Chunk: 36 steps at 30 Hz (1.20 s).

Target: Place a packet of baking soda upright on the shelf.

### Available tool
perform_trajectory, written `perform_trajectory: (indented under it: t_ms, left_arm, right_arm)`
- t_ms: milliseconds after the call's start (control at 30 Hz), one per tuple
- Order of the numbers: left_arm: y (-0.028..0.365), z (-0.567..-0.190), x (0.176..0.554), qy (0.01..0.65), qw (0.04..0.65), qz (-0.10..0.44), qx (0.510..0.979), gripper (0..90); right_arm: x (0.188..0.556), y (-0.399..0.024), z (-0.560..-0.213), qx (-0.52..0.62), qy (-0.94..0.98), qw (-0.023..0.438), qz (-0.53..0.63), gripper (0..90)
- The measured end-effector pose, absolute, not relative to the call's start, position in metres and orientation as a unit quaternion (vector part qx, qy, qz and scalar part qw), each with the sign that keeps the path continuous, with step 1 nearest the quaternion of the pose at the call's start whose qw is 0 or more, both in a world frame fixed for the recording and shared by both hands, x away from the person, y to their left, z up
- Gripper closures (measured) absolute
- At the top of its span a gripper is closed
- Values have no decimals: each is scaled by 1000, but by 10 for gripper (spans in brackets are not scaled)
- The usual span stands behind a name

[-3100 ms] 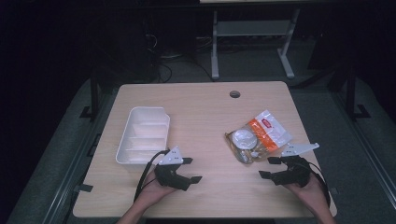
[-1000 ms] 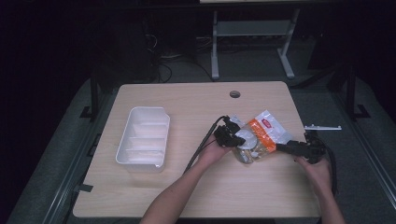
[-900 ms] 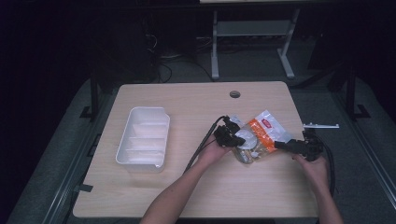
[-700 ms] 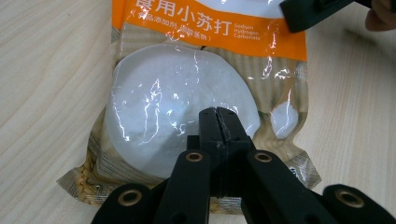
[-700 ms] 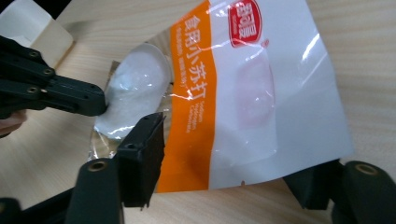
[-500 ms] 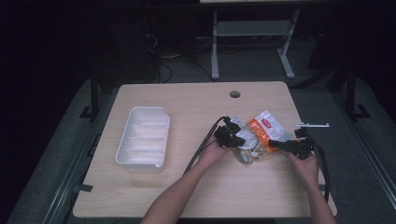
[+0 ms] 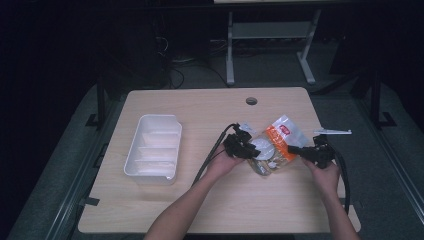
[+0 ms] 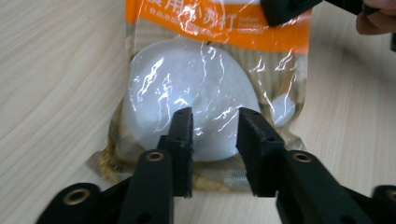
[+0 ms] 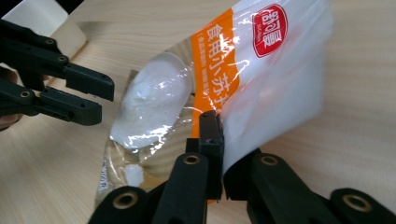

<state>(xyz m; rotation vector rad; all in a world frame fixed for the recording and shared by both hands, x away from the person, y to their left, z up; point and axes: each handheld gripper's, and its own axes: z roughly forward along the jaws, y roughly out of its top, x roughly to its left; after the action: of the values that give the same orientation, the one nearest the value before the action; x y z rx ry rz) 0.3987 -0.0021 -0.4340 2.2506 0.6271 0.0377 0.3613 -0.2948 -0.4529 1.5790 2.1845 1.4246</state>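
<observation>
Packet (image 7: pixel 276 146) of white powder, clear plastic with an orange band, lies on the right half of our wooden table (image 7: pixel 210 205), between the two grippers we hold. Our right gripper (image 9: pixel 219 140) has just been closing and its jaws now pinch the packet's edge, lifting that side off the wood. Our left gripper (image 8: pixel 212 130) has just been opening; its jaws stand parted over the packet's other end, where a round white lump shows through the film, and we cannot tell whether the pads touch the plastic. In the high view the left gripper (image 7: pixel 245 145) and right gripper (image 7: pixel 295 150) face each other across the packet. A white tray (image 7: pixel 131 165) with dividers sits well apart on the left side of our table.
</observation>
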Motion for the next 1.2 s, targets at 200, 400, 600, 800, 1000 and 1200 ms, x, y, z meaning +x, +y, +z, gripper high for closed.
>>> perform_trajectory:
  t_ms: [200,400,600,800,1000,1200]
  left_arm:
    - [21,-429,388,243,412,34,878,488]
    - [45,-427,378,245,431,28,868,353]
    - [64,-426,371,254,463,22,849,308]
    - [82,-423,366,257,474,26,842,261]
    - [88,-419,361,237,495,6,836,251]
    - [88,-417,355,191,512,-32,837,543]
  right_arm:
    - [354,-275,-418,455,755,95,463,894]
    - [346,-254,-388,396,772,102,486,896]
    - [332,-226,-367,326,808,111,478,897]
    - [318,-207,-354,264,833,110,474,899]
    - [307,-196,-344,193,848,85,485,898]
    - [310,-194,-353,185,857,76,475,896]
